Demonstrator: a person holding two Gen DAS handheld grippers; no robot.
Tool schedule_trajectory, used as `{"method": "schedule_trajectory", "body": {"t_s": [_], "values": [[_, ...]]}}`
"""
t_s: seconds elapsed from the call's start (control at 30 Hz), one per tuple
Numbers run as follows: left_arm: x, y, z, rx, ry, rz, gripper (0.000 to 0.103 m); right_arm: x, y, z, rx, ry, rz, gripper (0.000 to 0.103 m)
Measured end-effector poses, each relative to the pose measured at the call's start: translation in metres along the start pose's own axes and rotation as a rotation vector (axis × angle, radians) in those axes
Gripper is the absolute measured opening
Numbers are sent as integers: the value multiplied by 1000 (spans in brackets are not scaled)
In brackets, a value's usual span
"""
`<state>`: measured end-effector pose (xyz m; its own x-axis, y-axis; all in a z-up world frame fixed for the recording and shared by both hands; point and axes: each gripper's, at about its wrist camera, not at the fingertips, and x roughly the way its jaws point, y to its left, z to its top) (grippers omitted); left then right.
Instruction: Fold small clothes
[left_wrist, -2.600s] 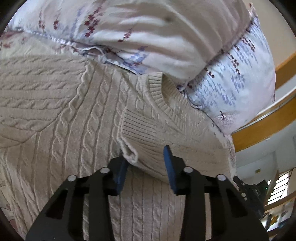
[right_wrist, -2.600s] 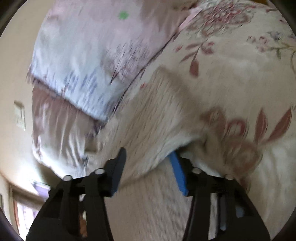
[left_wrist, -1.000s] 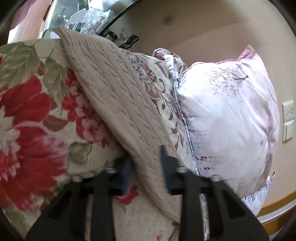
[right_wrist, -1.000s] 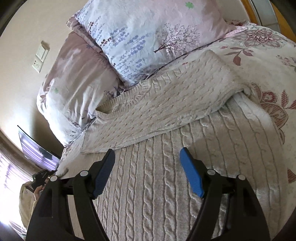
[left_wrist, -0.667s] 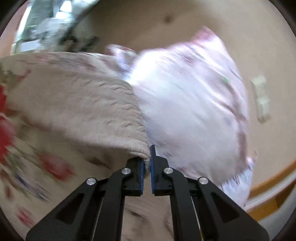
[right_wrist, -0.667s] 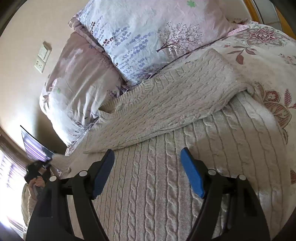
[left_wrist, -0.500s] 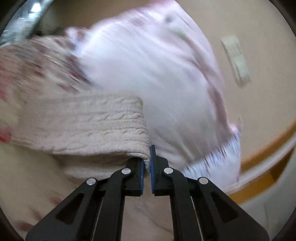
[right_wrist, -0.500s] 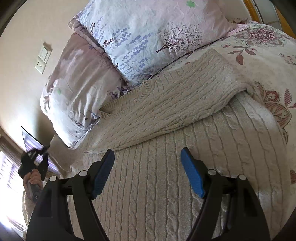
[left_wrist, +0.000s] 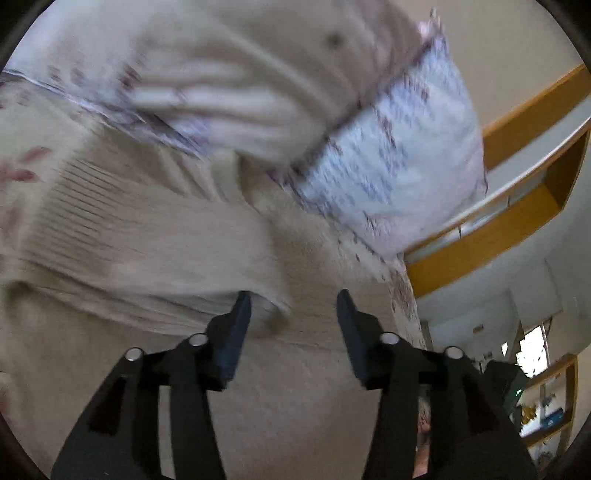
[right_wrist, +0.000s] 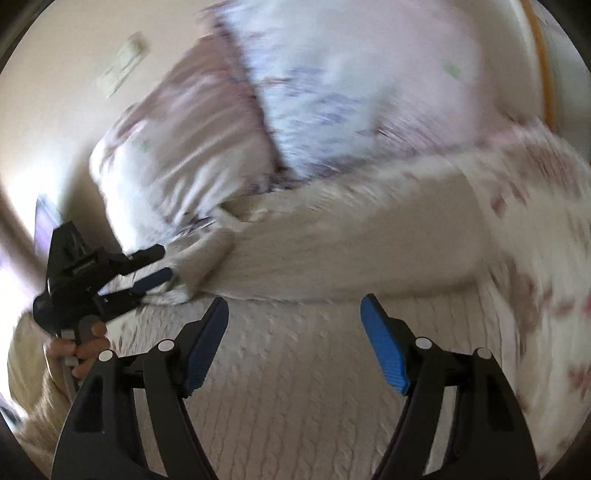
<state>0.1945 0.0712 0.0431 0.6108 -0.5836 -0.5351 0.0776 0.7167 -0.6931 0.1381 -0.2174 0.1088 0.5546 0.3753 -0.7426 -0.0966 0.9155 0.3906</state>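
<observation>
A cream cable-knit sweater lies flat on the bed, with one sleeve folded across its chest. My left gripper is open; the cuff of the other sleeve rests just by its left finger, laid over the sweater body. In the right wrist view the left gripper shows at the left, its jaws apart beside that cuff. My right gripper is open and empty above the sweater's body. Both views are motion-blurred.
Two patterned pillows lie at the head of the bed behind the sweater. A floral bedspread shows to the right. A wooden headboard ledge runs at the right of the left wrist view.
My left gripper carried the second sleeve across onto the sweater body and has opened, letting the cuff go. My right gripper stayed open and shifted closer over the sweater.
</observation>
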Motion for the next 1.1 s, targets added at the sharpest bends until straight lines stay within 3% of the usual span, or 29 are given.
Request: {"method": "schedule_trajectory", "body": {"t_s": [0.13, 0.3, 0.4, 0.6, 0.67, 0.77, 0.8, 0.9, 1.0, 1.1], "values": [[-43, 38, 9, -36, -105, 80, 48, 20, 67, 18, -292, -5, 52, 75], [-48, 78, 13, -121, -96, 154, 43, 76, 150, 16, -623, 39, 117, 63], [-47, 100, 9, -197, -75, 140, 41, 116, 181, 7, -744, 107, 111, 53], [-52, 115, 5, -235, -69, 134, 38, 165, 202, -20, -912, 214, 25, 52], [-52, 118, 5, -243, -68, 126, 38, 171, 202, -22, -904, 217, 2, 51], [-51, 119, 4, -248, -70, 119, 38, 178, 196, -20, -862, 226, -12, 29], [-50, 119, 4, -247, -71, 118, 38, 178, 194, -20, -840, 223, -4, 15], [-50, 119, 4, -244, -72, 120, 38, 167, 184, -9, -732, 156, -26, 10], [-51, 118, 4, -242, -71, 121, 38, 135, 148, 18, -476, 40, -40, 10], [-52, 118, 3, -241, -70, 119, 38, 89, 73, 29, -91, -39, -53, 10]]}}
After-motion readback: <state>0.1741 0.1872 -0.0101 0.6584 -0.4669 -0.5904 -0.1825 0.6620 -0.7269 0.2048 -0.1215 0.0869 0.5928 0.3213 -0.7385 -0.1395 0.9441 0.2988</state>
